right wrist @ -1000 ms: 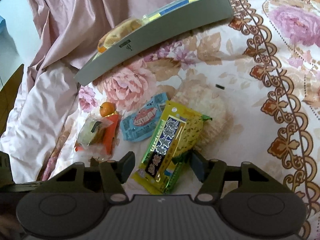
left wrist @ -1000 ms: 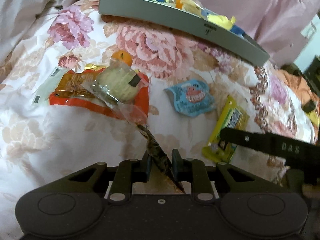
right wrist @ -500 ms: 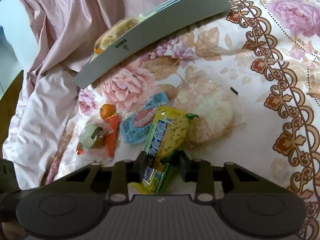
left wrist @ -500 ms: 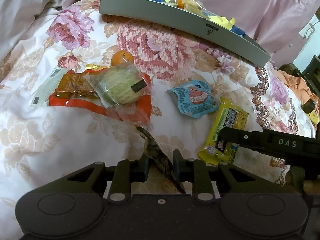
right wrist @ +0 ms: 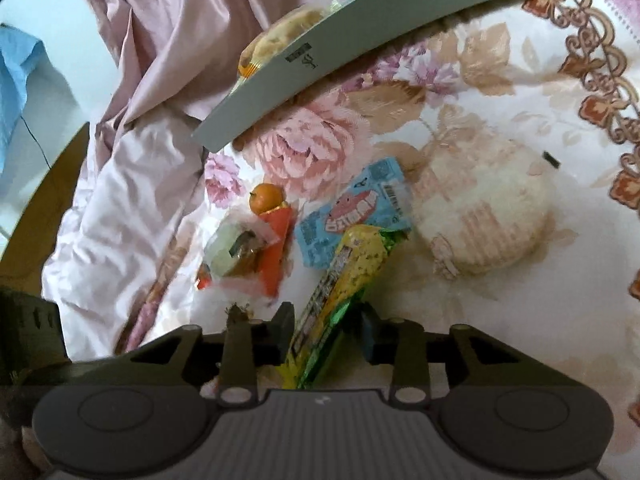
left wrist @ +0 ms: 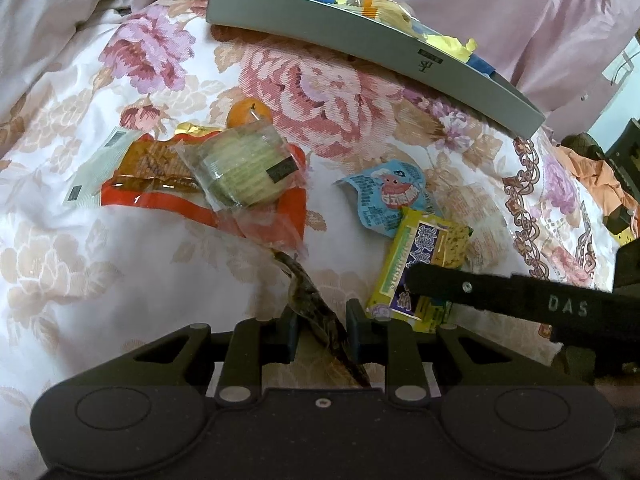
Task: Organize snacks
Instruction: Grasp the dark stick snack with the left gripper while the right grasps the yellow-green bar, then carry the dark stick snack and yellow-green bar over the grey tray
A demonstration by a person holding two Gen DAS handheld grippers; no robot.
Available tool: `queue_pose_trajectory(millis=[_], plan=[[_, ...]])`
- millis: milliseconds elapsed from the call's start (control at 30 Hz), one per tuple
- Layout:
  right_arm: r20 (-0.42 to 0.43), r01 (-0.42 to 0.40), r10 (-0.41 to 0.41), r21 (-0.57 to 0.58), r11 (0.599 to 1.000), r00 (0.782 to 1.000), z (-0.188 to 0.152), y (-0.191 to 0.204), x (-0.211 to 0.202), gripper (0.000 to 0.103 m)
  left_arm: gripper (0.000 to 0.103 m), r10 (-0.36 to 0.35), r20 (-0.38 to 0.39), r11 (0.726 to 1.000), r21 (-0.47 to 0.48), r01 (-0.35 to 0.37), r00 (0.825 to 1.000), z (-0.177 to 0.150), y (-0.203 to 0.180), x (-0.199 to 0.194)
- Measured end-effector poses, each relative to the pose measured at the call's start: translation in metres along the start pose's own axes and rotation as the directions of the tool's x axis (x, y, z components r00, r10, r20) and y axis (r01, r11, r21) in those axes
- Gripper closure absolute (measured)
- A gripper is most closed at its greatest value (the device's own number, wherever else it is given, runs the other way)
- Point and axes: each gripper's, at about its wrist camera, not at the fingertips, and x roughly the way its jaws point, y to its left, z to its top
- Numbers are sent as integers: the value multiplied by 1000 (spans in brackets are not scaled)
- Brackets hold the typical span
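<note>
Right now the yellow snack packet (right wrist: 344, 276) sits pinched by its lower end between the fingers of the right hand-held gripper (right wrist: 326, 330), its length tilting up and away from the jaws over the floral bedspread (right wrist: 500, 80). Just beyond the packet's far tip lies a blue snack pouch (right wrist: 356, 212), touching it, and to the right of that a round pale cake in clear wrap (right wrist: 484, 216). Left of the right gripper's fingers lie an orange-red wrapper (right wrist: 276, 240) with a clear-wrapped greenish pastry (right wrist: 230, 250) on it, and a small orange fruit (right wrist: 265, 197) just past them. Further ahead rests a grey tray (right wrist: 340, 52) already loaded with snacks. The left hand-held gripper (left wrist: 320, 326) is closed on a thin dark brown wrapper (left wrist: 316, 308), which slants up and left from its jaws toward the pastry (left wrist: 244, 168). From this side the yellow packet (left wrist: 420, 256) appears ahead to the right, with one black finger of the right gripper (left wrist: 500, 298) crossing over it, and the tray (left wrist: 360, 40) lies far ahead against pink bedding (left wrist: 540, 8).
</note>
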Motion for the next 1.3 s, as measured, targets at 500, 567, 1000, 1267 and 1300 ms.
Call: queue_pose_trajectory(millis=[500, 567, 1000, 1267, 1300], plan=[[-12, -3, 2, -68, 998, 1000, -2, 10, 4, 82, 79, 9, 9, 999, 41, -9, 1000, -1, -5, 0], [4, 1, -1, -91, 996, 1000, -3, 13, 2, 84, 81, 2, 15, 999, 54, -3, 1000, -1, -8, -1], [130, 47, -24, -173, 984, 991, 0, 30, -22, 92, 88, -36, 69, 998, 60, 32, 997, -2, -12, -8], [242, 19, 11, -122, 992, 970, 12, 23, -42, 91, 89, -66, 131, 998, 30, 62, 989, 0, -11, -15], [255, 18, 13, -118, 993, 967, 14, 23, -44, 91, 89, -70, 140, 997, 27, 67, 988, 1, -11, -17]])
